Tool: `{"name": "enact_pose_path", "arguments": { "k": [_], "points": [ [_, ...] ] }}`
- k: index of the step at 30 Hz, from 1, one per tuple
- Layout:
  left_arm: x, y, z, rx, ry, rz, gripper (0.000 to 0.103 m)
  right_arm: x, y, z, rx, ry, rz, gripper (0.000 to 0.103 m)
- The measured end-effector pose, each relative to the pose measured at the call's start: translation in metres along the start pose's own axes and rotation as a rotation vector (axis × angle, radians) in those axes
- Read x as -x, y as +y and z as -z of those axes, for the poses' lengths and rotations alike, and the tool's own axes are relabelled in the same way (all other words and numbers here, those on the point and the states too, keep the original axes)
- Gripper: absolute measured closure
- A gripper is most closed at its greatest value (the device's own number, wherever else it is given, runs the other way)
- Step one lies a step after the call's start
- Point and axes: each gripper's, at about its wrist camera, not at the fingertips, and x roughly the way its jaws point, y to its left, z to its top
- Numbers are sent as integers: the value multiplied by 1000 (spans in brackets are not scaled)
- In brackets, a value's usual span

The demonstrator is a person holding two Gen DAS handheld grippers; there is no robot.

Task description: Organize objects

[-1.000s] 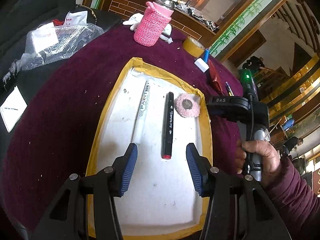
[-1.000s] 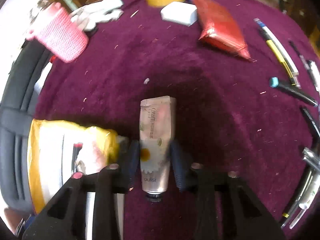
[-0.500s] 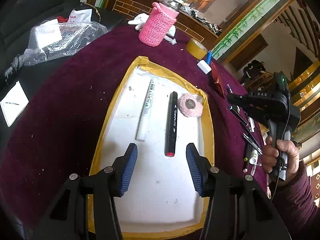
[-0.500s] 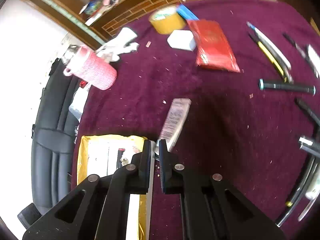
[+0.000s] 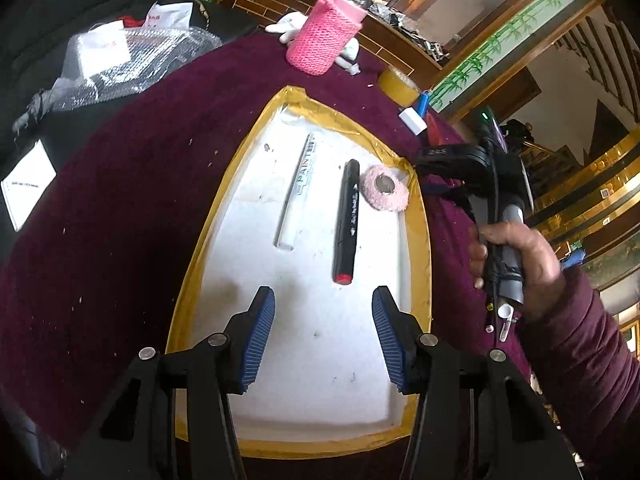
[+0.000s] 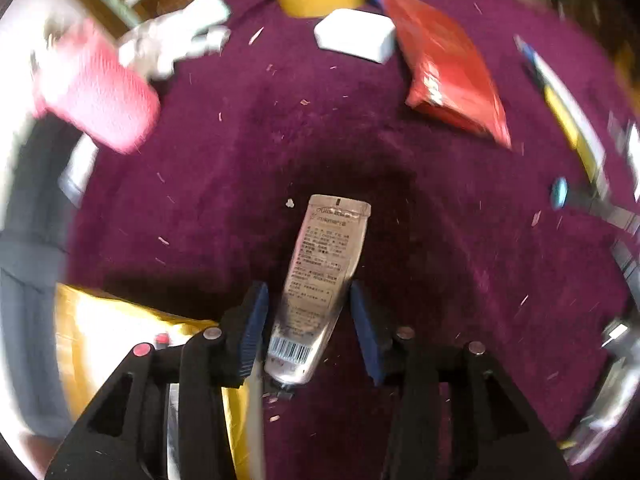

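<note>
On the maroon-clothed counter (image 6: 440,208), the right gripper (image 6: 306,320) has turned the hand-cream tube (image 6: 320,280) label-down and spread apart, seemingly releasing it short of the tray (image 5: 418,216); the left gripper (image 5: 322,336) hovers open.

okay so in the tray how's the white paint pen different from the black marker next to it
The white paint pen is white all over with PAINT printed along it; the black marker is black with a red end facing the left tool. The paint pen reaches farther up the tray; the marker ends nearer the tool. Both lie flat, roughly parallel, apart, ungripped.
</note>
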Motion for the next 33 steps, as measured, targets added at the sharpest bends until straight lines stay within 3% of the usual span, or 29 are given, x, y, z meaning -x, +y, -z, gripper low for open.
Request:
{"name": "enact_pose_path", "arguments": {
  "k": [3, 6, 8, 14, 15, 16, 21, 25, 28, 30, 33],
  "points": [
    [0, 2, -1, 19, -6, 3, 58, -6, 14, -2, 91, 33, 79, 69],
    [0, -2, -4, 16, -18, 9, 58, -3, 4, 5, 108, 56, 39, 72],
    [0, -4, -7, 9, -27, 15, 58, 3, -17, 14, 52, 53, -22, 72],
    [-6, -6, -11, 10, -17, 14, 58, 32, -82, 37, -160, 2, -323, 76],
    [-8, -7, -11, 5, -14, 12, 58, 40, -86, 39, -168, -13, -350, 79],
    [-8, -8, -11, 3, -11, 9, 58, 49, -85, 39, -164, -30, -370, 89],
    [-8, -14, -10, -11, -11, 18, 58, 88, -78, 40, -131, -109, -419, 91],
    [-6, -13, -10, -2, -19, 25, 58, 105, -61, 43, -73, -119, -403, 92],
    [-6, -11, -10, 10, -19, 27, 58, 99, -56, 45, -36, -128, -323, 92],
    [-7, -11, -9, 10, -14, 22, 58, 81, -58, 40, -63, -94, -318, 92],
    [-6, -14, -5, 4, -5, 26, 58, 46, -61, 23, -75, -66, -199, 92]
  ]
}}
